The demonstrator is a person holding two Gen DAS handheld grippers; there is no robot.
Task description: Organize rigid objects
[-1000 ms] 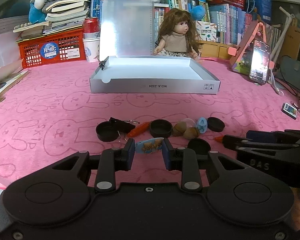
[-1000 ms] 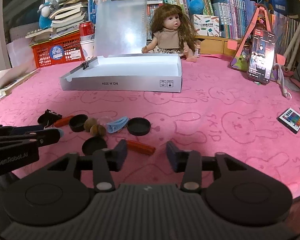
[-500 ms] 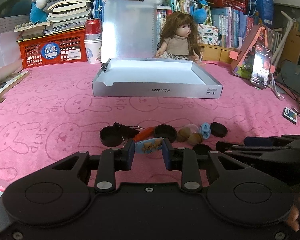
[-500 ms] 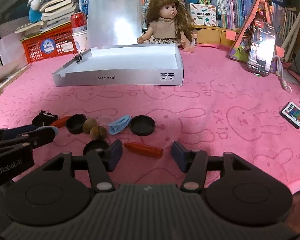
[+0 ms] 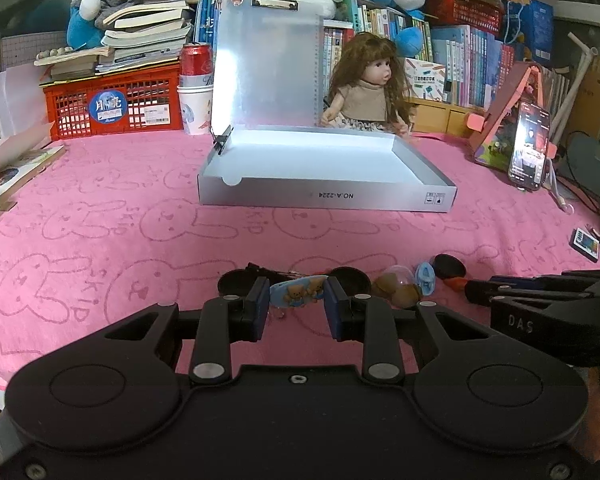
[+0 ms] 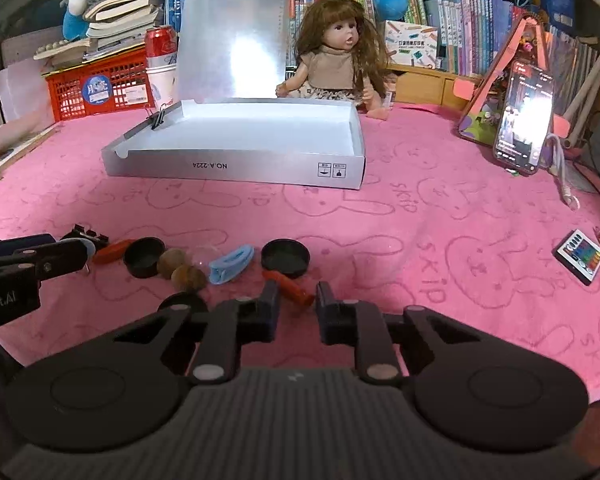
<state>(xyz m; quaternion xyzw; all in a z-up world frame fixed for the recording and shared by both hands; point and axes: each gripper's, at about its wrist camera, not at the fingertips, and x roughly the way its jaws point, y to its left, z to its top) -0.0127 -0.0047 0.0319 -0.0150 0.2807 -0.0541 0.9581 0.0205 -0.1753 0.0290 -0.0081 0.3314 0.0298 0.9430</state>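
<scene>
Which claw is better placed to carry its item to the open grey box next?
Left. The left claw is already shut on the blue bear clip, ready to move toward the grey box. The right claw is closing around the red crayon on the cloth.

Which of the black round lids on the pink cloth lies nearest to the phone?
The black lid just beyond the orange marker; the other lids lie further left.

On the pink cloth lie three black caps (image 6: 285, 257), two walnuts (image 6: 188, 277), two orange crayons (image 6: 290, 286) and one blue clip (image 6: 231, 263).
</scene>
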